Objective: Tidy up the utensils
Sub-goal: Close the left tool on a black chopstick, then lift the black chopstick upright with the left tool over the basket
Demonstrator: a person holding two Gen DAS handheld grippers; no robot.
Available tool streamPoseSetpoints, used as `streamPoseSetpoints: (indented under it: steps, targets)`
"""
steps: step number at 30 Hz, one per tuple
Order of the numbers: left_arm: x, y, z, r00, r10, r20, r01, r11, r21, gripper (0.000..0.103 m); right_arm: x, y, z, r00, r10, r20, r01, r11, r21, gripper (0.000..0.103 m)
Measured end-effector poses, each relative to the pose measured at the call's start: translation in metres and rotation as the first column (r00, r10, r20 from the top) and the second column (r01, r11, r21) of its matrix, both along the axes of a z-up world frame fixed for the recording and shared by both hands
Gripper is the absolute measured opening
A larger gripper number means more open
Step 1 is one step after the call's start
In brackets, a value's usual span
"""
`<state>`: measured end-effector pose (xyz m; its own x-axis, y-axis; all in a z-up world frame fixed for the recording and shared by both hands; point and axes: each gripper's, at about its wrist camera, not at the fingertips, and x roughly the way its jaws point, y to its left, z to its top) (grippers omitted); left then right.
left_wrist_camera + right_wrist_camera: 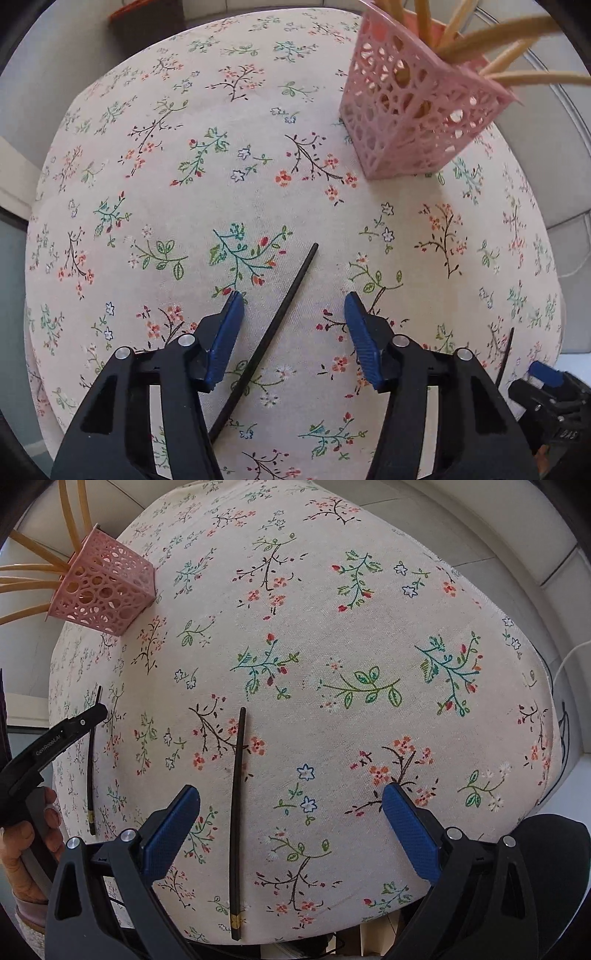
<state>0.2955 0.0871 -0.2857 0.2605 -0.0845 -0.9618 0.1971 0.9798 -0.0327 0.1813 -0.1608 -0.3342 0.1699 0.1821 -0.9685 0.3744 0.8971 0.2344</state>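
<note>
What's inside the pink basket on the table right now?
The pink basket holds several tan sticks, probably chopsticks, fanning out above its rim. Their lower ends are mostly hidden behind the perforated walls, and its bottom can't be seen.

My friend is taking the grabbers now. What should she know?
Left gripper: open, astride one thin black chopstick lying on the floral tablecloth, not pinching it.
Right gripper: open, over the second black chopstick, not touching.
Pink perforated plastic holder: upright at the far side, already holding tan sticks.
Left to do: both black chopsticks go into the holder.
</note>
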Motion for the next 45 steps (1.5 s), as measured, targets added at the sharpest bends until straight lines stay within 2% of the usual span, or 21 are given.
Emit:
streamPoseSetpoints:
  steps: [3, 5, 7, 9, 13, 17, 19, 22, 24, 28, 32, 34, 37, 40, 43, 45]
  targets:
    - [-0.005, -0.002, 0.002, 1.000, -0.026, 0.012, 0.026, 1.000, 0.006, 0.040, 0.003, 0.006, 0.000, 1.000, 0.001, -0.004, -0.001, 1.000, -0.007, 0.096]
    - [-0.011, -0.003, 0.003, 0.999, -0.045, 0.018, 0.045, 0.999, 0.011, 0.022, 0.004, 0.012, -0.001, 1.000, -0.002, -0.009, 0.002, 1.000, -0.008, 0.096]
    - [-0.021, -0.008, 0.003, 0.997, -0.072, 0.024, 0.071, 0.997, 0.034, 0.013, 0.006, 0.017, -0.001, 1.000, -0.010, -0.010, 0.010, 1.000, -0.015, 0.096]
    - [-0.030, -0.014, 0.003, 0.995, -0.097, 0.039, 0.094, 0.993, 0.071, 0.011, 0.010, 0.026, -0.003, 1.000, -0.006, -0.014, 0.006, 1.000, -0.028, 0.096]
    - [-0.047, -0.015, 0.004, 0.995, -0.092, 0.022, 0.092, 0.995, 0.031, 0.005, 0.016, 0.043, -0.005, 1.000, 0.004, 0.001, -0.004, 0.997, -0.079, 0.093]
    - [-0.057, -0.001, 0.008, 0.998, -0.054, 0.014, 0.055, 0.998, -0.013, 0.004, 0.021, 0.059, -0.002, 0.998, -0.001, 0.057, 0.011, 0.985, -0.172, 0.073]
    - [-0.060, 0.008, 0.012, 0.999, -0.042, 0.023, 0.043, 0.999, -0.025, 0.004, 0.024, 0.063, 0.001, 0.996, 0.005, 0.088, 0.012, 0.981, -0.193, 0.043]
    - [-0.065, 0.019, 0.023, 0.999, -0.029, 0.034, 0.031, 0.997, -0.064, 0.004, 0.028, 0.064, 0.000, 0.993, 0.004, 0.115, 0.016, 0.985, -0.171, 0.012]
    - [-0.064, 0.031, 0.029, 0.999, -0.024, 0.031, 0.027, 0.995, -0.100, 0.004, 0.030, 0.055, -0.001, 0.991, 0.007, 0.133, 0.012, 0.990, -0.140, 0.006]
    - [-0.068, 0.043, 0.034, 1.000, 0.000, 0.022, 0.003, 0.988, -0.156, 0.004, 0.019, 0.033, 0.006, 0.985, -0.020, 0.174, 0.021, 1.000, -0.002, 0.004]
    - [-0.055, 0.063, 0.033, 0.999, 0.048, -0.020, -0.051, 0.978, -0.202, 0.006, 0.009, 0.029, 0.022, 0.974, -0.006, 0.227, 0.000, 1.000, 0.025, 0.004]
    - [-0.045, 0.060, 0.031, 0.998, 0.061, -0.013, -0.062, 0.981, -0.184, 0.006, 0.007, 0.025, 0.028, 0.965, -0.002, 0.261, -0.007, 0.999, 0.033, 0.004]
    - [-0.041, 0.049, 0.040, 0.998, 0.060, 0.011, -0.056, 0.976, -0.212, 0.006, 0.005, 0.019, 0.042, 0.955, 0.003, 0.296, -0.019, 0.999, 0.050, 0.004]
    - [-0.034, 0.039, 0.035, 0.998, 0.068, 0.012, -0.064, 0.979, -0.193, 0.007, -0.003, 0.008, 0.051, 0.950, 0.015, 0.312, -0.037, 0.997, 0.064, 0.004]
    - [-0.024, 0.033, 0.018, 0.995, 0.098, -0.011, -0.098, 0.989, -0.114, 0.019, -0.006, 0.004, 0.059, 0.943, 0.020, 0.332, -0.045, 0.997, 0.066, 0.004]
    - [-0.019, 0.029, 0.013, 0.995, 0.100, -0.019, -0.101, 0.991, -0.088, 0.019, -0.007, 0.003, 0.063, 0.940, 0.023, 0.340, -0.048, 0.997, 0.068, 0.004]
